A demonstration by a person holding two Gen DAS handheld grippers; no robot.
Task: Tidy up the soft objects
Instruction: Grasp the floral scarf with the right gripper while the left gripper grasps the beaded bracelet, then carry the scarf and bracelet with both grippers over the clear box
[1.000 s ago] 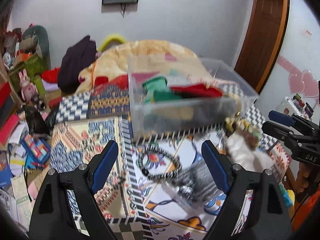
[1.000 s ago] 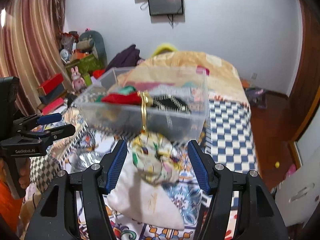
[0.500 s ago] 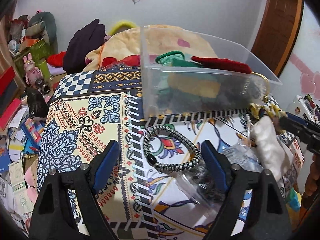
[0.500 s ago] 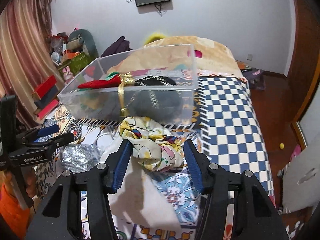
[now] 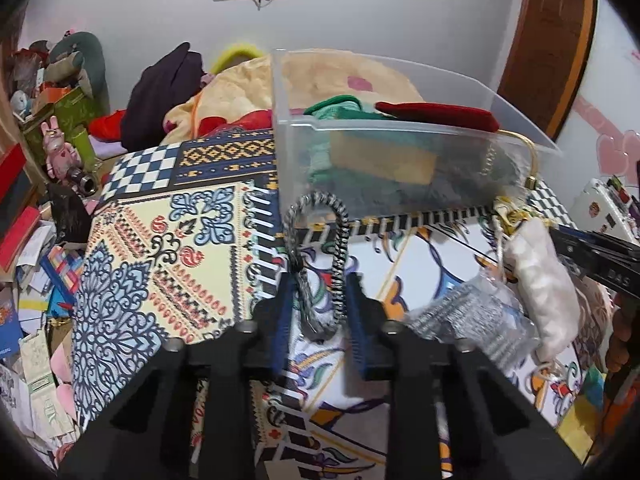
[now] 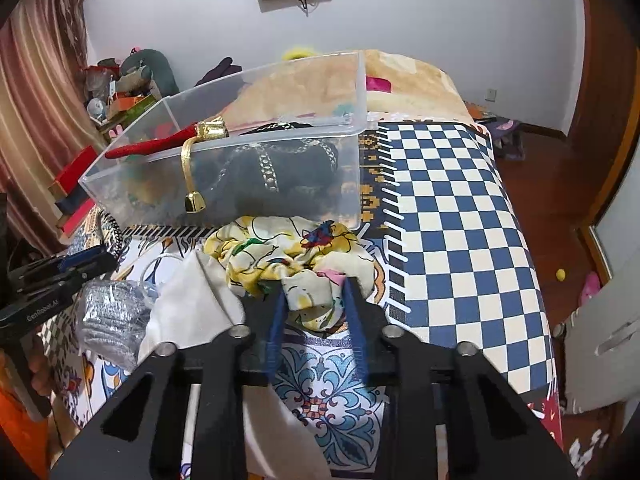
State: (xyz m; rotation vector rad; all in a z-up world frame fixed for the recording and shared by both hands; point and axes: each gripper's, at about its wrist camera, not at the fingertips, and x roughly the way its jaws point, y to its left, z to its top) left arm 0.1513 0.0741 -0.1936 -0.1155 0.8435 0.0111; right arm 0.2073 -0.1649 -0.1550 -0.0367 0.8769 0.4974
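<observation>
A clear plastic bin (image 5: 400, 168) (image 6: 224, 184) stands on the patterned bedspread and holds soft items, a red belt (image 5: 436, 114) and a gold-tipped strap (image 6: 190, 184). My left gripper (image 5: 318, 312) is shut on a black-and-white braided hair band (image 5: 340, 248), which stands up in a loop before the bin. My right gripper (image 6: 314, 304) is shut on a yellow floral scrunchie (image 6: 288, 256) just in front of the bin. A white pouch (image 6: 192, 296) (image 5: 540, 280) and a silver mesh bundle (image 6: 108, 316) (image 5: 468, 320) lie between the two grippers.
The bedspread (image 6: 448, 216) has a blue-white checked part on the right. A beige blanket (image 5: 240, 88) and dark clothes (image 5: 160, 88) lie behind the bin. Clutter of boxes and toys (image 5: 48, 128) fills the floor on the left. A wooden door (image 5: 552, 40) is at the right.
Both grippers have moved forward and closed: the left onto the braided hair band, squeezing it into a tall loop, the right onto the floral scrunchie.
</observation>
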